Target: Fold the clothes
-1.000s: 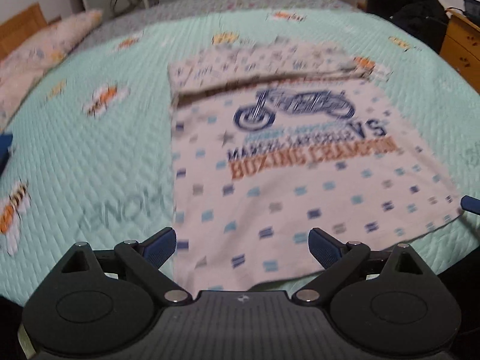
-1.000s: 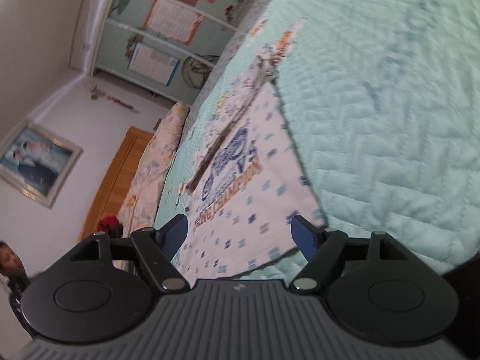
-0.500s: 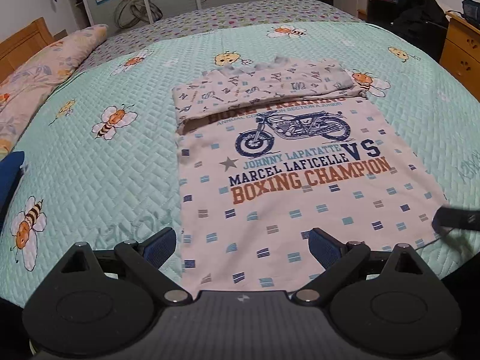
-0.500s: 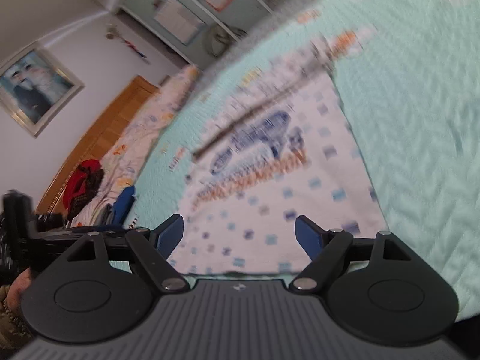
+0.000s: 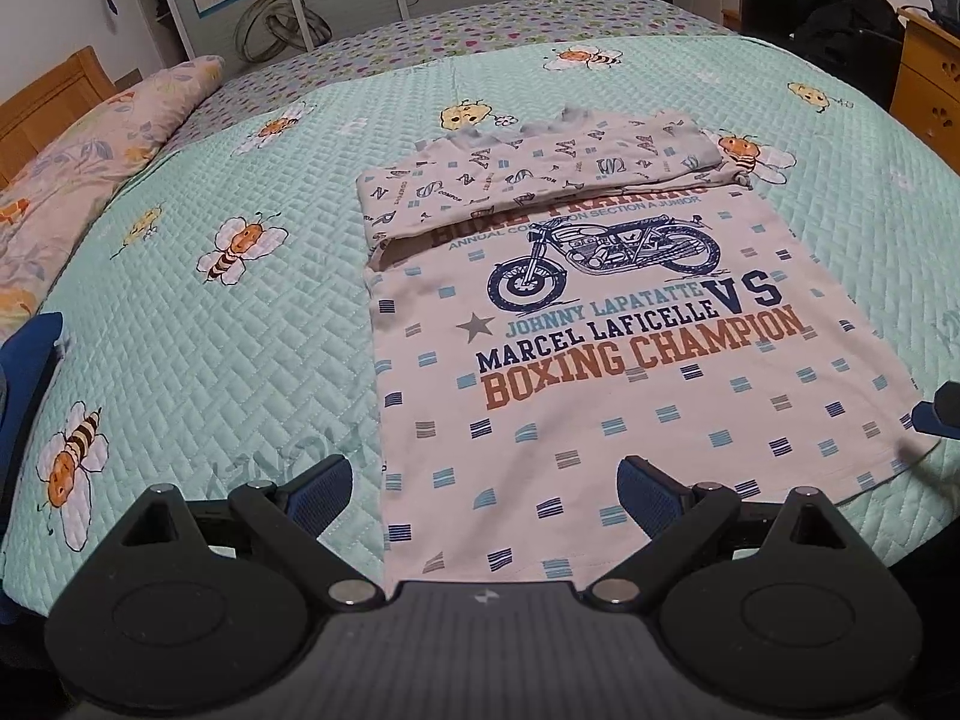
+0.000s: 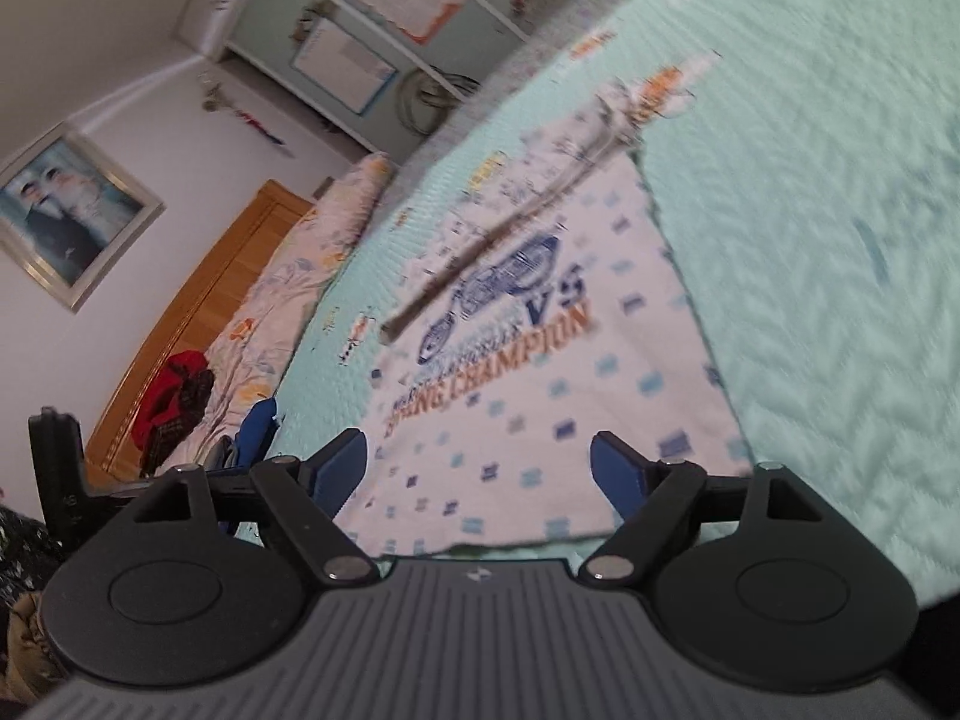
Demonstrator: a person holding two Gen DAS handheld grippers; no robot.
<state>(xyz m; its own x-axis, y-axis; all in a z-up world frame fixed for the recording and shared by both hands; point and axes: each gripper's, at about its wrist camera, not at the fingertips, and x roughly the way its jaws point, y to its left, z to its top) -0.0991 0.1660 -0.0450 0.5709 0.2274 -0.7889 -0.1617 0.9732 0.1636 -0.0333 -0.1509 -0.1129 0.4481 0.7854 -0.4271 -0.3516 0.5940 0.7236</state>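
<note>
Over the shirt's (image 5: 630, 372) hem, both claws, left (image 5: 483, 489) and right (image 6: 478, 468), hover released, right just widened.

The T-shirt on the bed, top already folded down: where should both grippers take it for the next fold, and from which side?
Probably the near hem corners of the T-shirt. It lies flat on the quilt, hem edge nearest, the folded part far. Come in low from the near side: left gripper to the near left corner, right gripper to the near right. Both are open and empty; the right jaws have just been opening.
</note>
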